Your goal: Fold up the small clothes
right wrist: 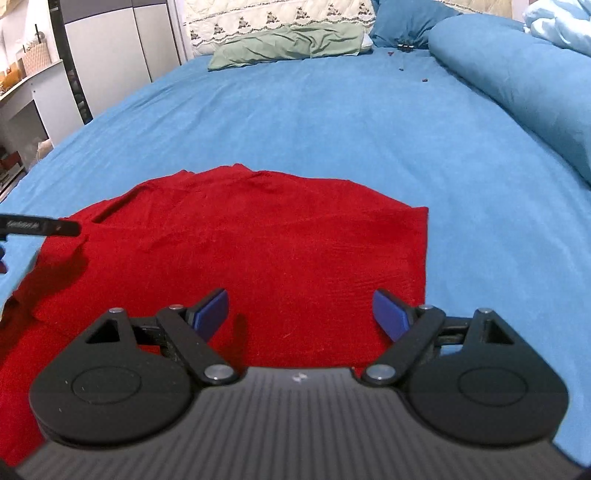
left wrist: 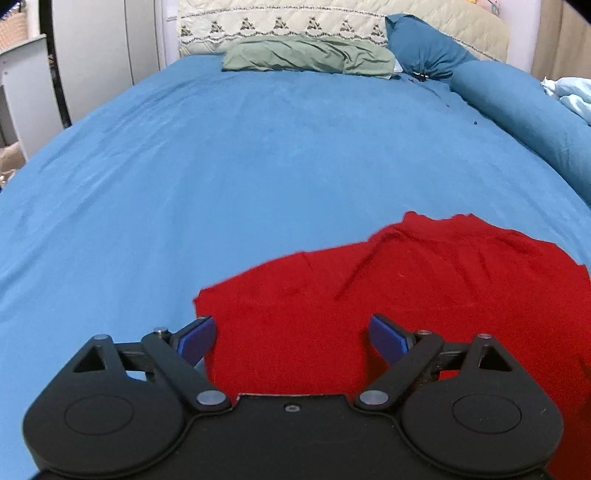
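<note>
A wide bed covered in a bright blue sheet (left wrist: 221, 177) fills both views and carries everything else. Along its right side lies a long rolled blue duvet (right wrist: 517, 77), with a paler blue crumpled cloth (right wrist: 554, 22) behind it. At the head of the bed a cream quilted headboard cover with embroidered trim (left wrist: 295, 22) stands upright, and against it rest a flat sage-green pillow (left wrist: 310, 55) and a darker teal pillow (left wrist: 424, 48), side by side and touching.

The task's thing, a red knitted garment (right wrist: 266, 240), lies spread on the near part of the sheet, mostly flat with a few shallow creases and a raised fold along its far edge. In the left wrist view its near left corner (left wrist: 207, 299) sits just beside the left finger.

The right gripper (right wrist: 299, 314) hangs over the garment's near right part, its blue-padded fingers (right wrist: 212, 314) spread wide and released, gripping nothing. The left gripper (left wrist: 291, 339) is likewise spread wide and released above the garment's left edge; its dark tip (right wrist: 55, 227) shows at the left edge of the right wrist view.
</note>
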The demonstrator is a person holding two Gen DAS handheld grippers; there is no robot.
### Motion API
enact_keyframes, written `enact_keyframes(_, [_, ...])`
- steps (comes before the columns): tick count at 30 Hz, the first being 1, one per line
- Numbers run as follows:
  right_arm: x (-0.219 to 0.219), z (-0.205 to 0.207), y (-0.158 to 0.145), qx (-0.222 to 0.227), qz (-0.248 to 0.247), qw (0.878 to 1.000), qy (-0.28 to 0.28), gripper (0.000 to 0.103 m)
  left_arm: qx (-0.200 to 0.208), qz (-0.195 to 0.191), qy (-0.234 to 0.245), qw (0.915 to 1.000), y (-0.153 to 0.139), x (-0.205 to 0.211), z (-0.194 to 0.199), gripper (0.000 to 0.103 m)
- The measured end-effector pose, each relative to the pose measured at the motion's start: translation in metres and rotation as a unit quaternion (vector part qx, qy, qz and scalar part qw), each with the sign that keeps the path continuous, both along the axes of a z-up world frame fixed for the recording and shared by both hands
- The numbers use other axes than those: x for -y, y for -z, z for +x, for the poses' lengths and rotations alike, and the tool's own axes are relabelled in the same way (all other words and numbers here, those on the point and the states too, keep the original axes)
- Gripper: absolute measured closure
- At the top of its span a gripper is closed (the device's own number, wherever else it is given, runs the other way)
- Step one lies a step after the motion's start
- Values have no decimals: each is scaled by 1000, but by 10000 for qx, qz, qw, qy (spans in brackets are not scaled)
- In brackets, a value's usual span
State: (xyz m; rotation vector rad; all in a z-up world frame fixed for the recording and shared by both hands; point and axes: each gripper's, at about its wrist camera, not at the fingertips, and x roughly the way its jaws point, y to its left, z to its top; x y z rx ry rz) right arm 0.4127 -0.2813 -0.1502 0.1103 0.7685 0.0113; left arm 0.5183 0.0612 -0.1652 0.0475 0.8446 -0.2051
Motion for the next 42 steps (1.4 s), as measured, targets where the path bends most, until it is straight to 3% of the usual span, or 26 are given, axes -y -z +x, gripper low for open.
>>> enact_keyframes(3, [5, 5, 12, -148, 40, 9999, -33, 2, -183, 1, -39, 9998, 17, 1, 13, 8])
enact_keyframes(5, [6, 6, 20, -96, 43, 9999, -71, 1, -77, 62, 19, 9999, 22, 1, 18, 1])
enact_keyframes(8, [5, 6, 23, -22, 26, 9999, -105, 0, -44, 41, 1, 10000, 27, -5, 21, 0])
enact_keyframes(14, [8, -4, -5, 167, 111, 9998, -25, 0, 283, 113, -208, 9993, -9, -7, -6, 6])
enact_keyframes(19, [16, -44, -60, 603, 68, 9982, -28, 0, 601, 4, -470, 9971, -75, -22, -72, 0])
enact_keyframes(23, [25, -89, -97, 624, -139, 9978, -152, 0, 450, 22, -623, 9970, -104, -44, -139, 0])
enact_keyframes(28, [37, -148, -109, 313, -56, 9988, -367, 0, 194, 180, -661, 9975, -100, -65, -215, 0])
enact_keyframes(34, [31, -224, -83, -59, 2, 9985, -542, 0, 95, 112, -663, 9977, -81, -82, -295, 1])
enact_keyframes(42, [13, -331, -67, -46, -13, 10000, -82, 0, -421, -362, -457, 9974, -53, -80, -380, 14])
